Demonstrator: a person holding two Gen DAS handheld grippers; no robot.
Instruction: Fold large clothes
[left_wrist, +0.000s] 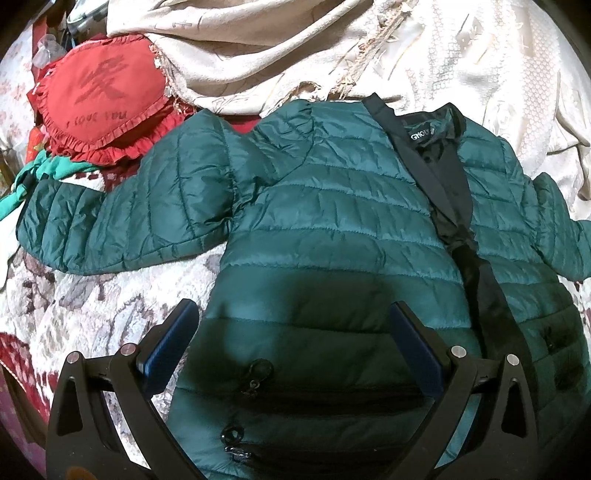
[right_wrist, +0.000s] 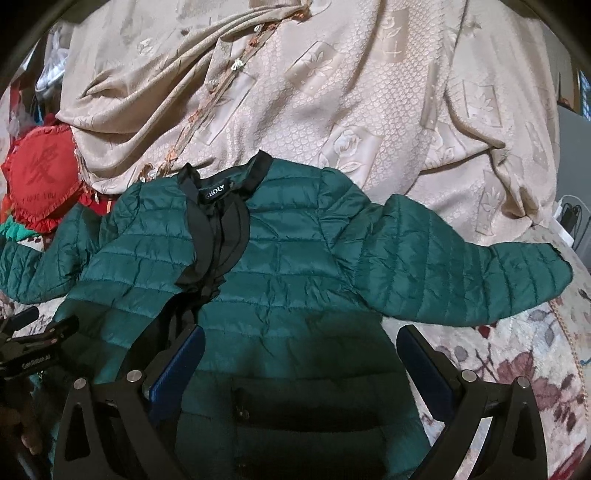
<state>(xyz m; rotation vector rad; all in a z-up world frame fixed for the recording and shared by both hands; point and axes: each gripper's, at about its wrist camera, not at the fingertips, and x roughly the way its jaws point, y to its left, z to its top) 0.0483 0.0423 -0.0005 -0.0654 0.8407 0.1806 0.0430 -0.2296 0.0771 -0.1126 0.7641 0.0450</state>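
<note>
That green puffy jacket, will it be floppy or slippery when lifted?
The green jacket likely flops: its sleeves lie limp on the bed. Its shiny quilted shell probably slips between pads. Thin puffed panels suggest it is light for its size.

Floral bedspread (right_wrist: 517, 354), beige drape (right_wrist: 369, 92) behind.

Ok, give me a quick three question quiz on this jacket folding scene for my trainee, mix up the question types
1. True or false: the green jacket lies front up with both sleeves spread out.
2. The left gripper is: A) shut on a sleeve, B) open above the jacket, C) shut on the collar.
3. What red thing lies beyond the jacket's sleeve in the left wrist view?

Key: 1 true; 2 B; 3 the red heart pillow. The right gripper is open too.
</note>
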